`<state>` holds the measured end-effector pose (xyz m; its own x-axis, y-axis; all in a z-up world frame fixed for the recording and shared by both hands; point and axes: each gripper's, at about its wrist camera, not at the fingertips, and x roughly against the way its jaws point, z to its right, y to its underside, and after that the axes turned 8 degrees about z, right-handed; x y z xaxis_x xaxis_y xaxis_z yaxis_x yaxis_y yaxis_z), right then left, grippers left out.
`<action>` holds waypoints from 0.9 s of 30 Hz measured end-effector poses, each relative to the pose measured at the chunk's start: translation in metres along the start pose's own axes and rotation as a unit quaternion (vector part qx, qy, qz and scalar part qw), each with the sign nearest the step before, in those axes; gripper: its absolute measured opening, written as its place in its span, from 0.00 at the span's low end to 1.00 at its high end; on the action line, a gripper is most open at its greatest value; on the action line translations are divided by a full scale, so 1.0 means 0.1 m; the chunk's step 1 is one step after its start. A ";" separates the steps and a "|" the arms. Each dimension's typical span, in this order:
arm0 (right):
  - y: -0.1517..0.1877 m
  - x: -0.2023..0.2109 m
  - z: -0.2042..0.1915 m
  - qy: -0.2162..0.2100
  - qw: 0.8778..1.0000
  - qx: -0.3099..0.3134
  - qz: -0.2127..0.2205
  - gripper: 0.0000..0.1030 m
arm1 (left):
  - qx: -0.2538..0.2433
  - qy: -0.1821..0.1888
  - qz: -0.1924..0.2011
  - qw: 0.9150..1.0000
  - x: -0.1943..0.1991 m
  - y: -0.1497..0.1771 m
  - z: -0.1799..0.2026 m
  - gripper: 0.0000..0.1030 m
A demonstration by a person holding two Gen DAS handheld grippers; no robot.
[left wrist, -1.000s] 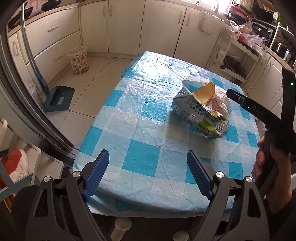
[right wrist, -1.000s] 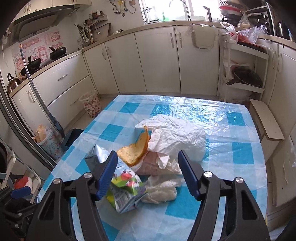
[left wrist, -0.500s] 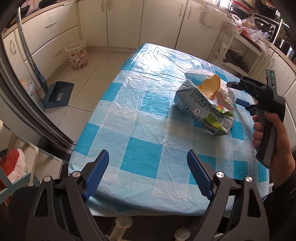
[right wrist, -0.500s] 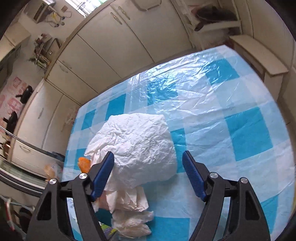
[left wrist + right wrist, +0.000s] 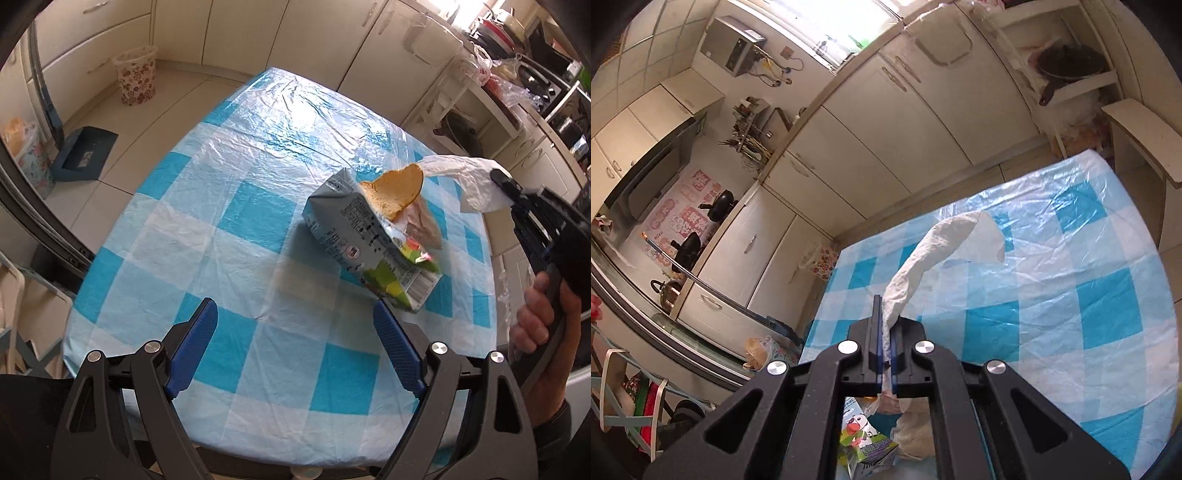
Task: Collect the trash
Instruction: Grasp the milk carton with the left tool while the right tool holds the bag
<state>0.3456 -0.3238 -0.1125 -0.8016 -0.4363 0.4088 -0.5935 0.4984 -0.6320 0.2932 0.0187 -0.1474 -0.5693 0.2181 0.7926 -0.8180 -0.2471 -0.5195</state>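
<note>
A white crumpled tissue [image 5: 945,240] hangs pinched between the blue pads of my right gripper [image 5: 884,325], which is shut on it above the checked table. In the left wrist view the same tissue [image 5: 461,177] is lifted off the pile by the right gripper [image 5: 504,184], held in a person's hand [image 5: 535,317]. A crushed grey and green drink carton [image 5: 354,240] lies on the blue and white tablecloth [image 5: 229,206], with a yellow bread slice [image 5: 397,192] leaning on it. My left gripper [image 5: 295,339] stands open over the table's near edge, nothing between its fingers.
A floral waste basket [image 5: 135,79] stands on the floor by the cabinets at far left. A blue dustpan [image 5: 83,153] lies on the tiles beside a broom handle. Cream cabinets [image 5: 886,122] run behind the table, with a shelf rack [image 5: 458,110] at its far right.
My right gripper has closed on the white tissue and pulled it up off the pile, rolling as it went. The left gripper moved closer over the table and stayed open.
</note>
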 end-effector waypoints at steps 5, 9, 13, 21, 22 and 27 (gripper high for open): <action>-0.03 0.11 0.08 0.004 1.000 -0.001 0.011 0.03 | 0.057 0.027 -0.014 0.998 -0.29 -0.18 0.11 0.80; -0.08 0.23 0.17 0.005 1.000 -0.009 0.020 0.03 | 0.112 0.050 -0.050 0.991 -0.60 -0.20 0.19 0.82; -0.14 0.37 0.22 0.002 0.999 -0.011 0.031 0.03 | 0.147 0.032 -0.056 0.987 -0.77 -0.18 0.27 0.85; -0.19 0.47 0.21 -0.008 0.999 -0.002 0.039 0.03 | 0.235 0.020 -0.046 0.971 -0.89 -0.20 0.31 0.85; -0.19 0.47 0.22 -0.009 0.999 -0.001 0.039 0.03 | 0.245 0.023 -0.045 0.968 -0.90 -0.20 0.31 0.81; -0.21 0.50 0.22 -0.015 0.999 0.000 0.040 0.03 | 0.284 0.056 -0.060 0.955 -0.95 -0.10 0.29 0.57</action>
<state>0.3192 -0.3723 -0.0930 -0.8436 -0.4172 0.3380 -0.5283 0.5329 -0.6610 0.3578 -0.0269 -0.2081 -0.5049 0.3694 0.7802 -0.7201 -0.6786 -0.1447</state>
